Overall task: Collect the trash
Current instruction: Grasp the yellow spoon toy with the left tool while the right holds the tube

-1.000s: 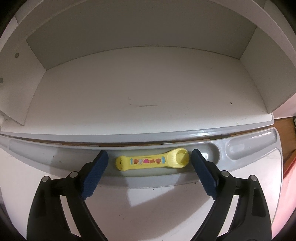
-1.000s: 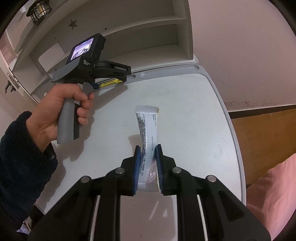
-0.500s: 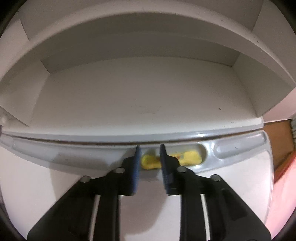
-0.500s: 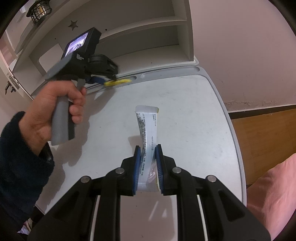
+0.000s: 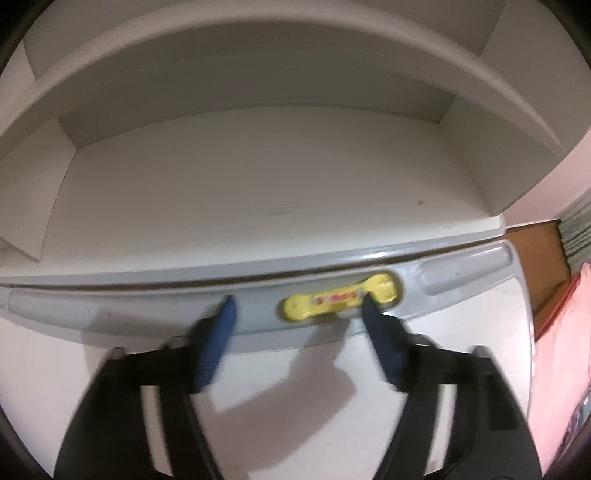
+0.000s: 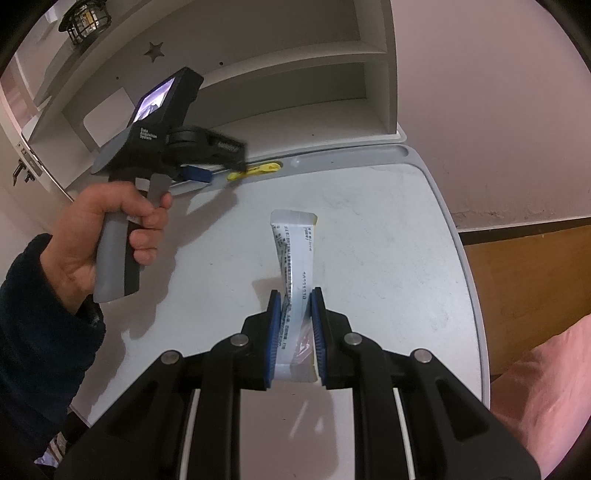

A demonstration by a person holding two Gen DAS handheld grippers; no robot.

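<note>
A yellow plastic wrench-shaped piece [image 5: 340,299] lies in the groove along the back of the grey desk [image 5: 295,369]. My left gripper [image 5: 297,304] hovers over it with its jaws opening. The piece's left end shows between the fingers, the right finger crosses in front of it, and neither pad presses on it. In the right wrist view that left gripper [image 6: 218,171] is held by a person's hand [image 6: 103,229], beside the yellow piece [image 6: 258,170]. My right gripper [image 6: 294,295] is shut on a white printed wrapper [image 6: 291,254] that sticks up above the desk.
A white shelf unit [image 5: 258,184] stands right behind the groove, its bottom compartment bare. A dark lantern [image 6: 83,20] sits on top of it. Pink bedding [image 6: 535,387] and a wooden panel [image 6: 517,266] lie off the desk's right edge.
The left jaws closed around the yellow piece's left end, then spread again. The piece now lies further right in the groove. The right gripper and wrapper have not moved.
</note>
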